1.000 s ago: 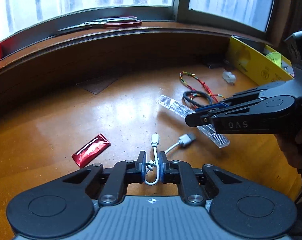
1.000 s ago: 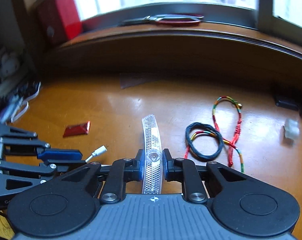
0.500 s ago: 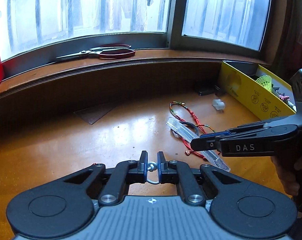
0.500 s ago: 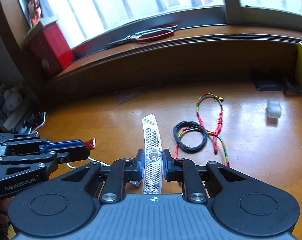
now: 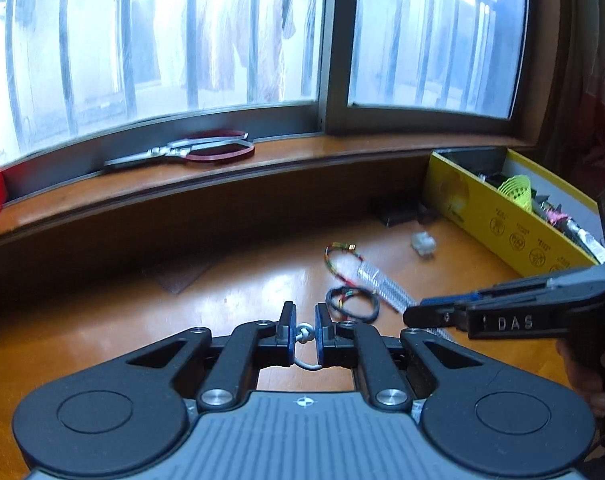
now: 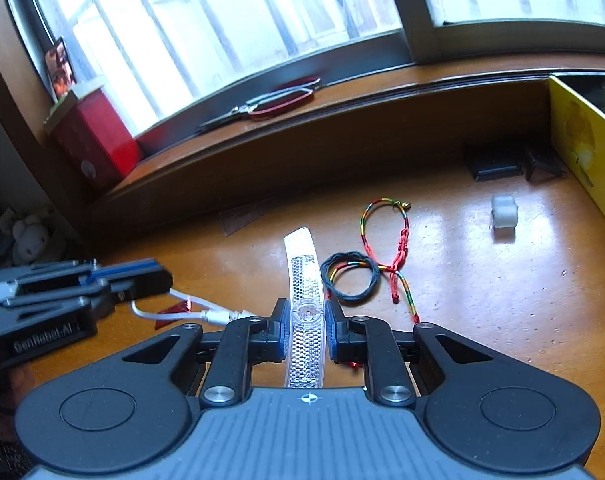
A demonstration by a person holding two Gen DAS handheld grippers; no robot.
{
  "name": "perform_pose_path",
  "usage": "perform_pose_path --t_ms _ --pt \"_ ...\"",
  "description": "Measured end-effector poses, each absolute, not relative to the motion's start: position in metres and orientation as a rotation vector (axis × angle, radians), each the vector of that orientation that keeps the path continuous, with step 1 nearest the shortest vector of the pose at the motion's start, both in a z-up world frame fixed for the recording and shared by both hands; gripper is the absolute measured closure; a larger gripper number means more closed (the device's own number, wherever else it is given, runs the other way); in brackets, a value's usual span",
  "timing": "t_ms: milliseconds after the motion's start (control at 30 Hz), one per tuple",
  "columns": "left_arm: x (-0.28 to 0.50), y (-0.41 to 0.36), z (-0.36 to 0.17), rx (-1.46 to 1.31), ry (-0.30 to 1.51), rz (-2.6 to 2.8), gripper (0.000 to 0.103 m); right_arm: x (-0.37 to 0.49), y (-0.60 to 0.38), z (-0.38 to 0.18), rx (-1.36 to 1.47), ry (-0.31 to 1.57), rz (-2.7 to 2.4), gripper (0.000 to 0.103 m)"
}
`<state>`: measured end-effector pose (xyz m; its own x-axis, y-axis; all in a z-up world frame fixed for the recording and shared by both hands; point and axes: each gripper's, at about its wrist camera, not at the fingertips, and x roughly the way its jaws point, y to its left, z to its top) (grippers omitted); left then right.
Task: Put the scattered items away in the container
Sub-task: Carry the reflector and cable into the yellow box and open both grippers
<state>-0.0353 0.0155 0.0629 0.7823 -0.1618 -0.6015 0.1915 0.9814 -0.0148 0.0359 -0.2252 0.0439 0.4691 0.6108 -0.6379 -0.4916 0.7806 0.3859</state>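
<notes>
Cable (image 5: 304, 333), white and knotted, is hanging clamped in the left hand-held gripper (image 5: 304, 330) above the counter (image 5: 102, 344); the right hand-held gripper (image 6: 307, 322) is gripping a clear reflector strip (image 6: 305, 280). Yellow container (image 5: 502, 224) is sitting at the counter's right edge.

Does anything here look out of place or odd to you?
Yes: scissors lie on the window ledge, apart from the clutter. Two cord bracelets, a small white block and a red foil wrapper lie loose on the table, outside the yellow box.
</notes>
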Motion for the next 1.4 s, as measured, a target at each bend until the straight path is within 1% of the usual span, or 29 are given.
perform_pose_path --t_ms 267,500,800,967,1233,1400 --pt "-0.016 -0.019 0.075 0.079 0.617 -0.237 0.093 0.031 -0.256 0.062 0.201 0.8 0.646 0.083" --pt "0.008 -0.066 0.083 0.103 0.589 -0.318 0.093 0.034 -0.307 0.07 0.284 0.767 0.575 0.083" --pt "0.042 -0.156 0.114 0.18 0.485 -0.437 0.093 0.035 -0.381 0.096 0.344 0.651 0.475 0.083" --pt "0.057 -0.211 0.125 0.204 0.448 -0.492 0.093 0.036 -0.425 0.101 0.385 0.601 0.405 0.083" --pt "0.08 -0.299 0.129 0.233 0.415 -0.576 0.093 0.036 -0.498 0.101 0.441 0.529 0.292 0.083" --pt "0.094 -0.36 0.117 0.251 0.44 -0.647 0.093 0.039 -0.537 0.095 0.463 0.525 0.212 0.083"
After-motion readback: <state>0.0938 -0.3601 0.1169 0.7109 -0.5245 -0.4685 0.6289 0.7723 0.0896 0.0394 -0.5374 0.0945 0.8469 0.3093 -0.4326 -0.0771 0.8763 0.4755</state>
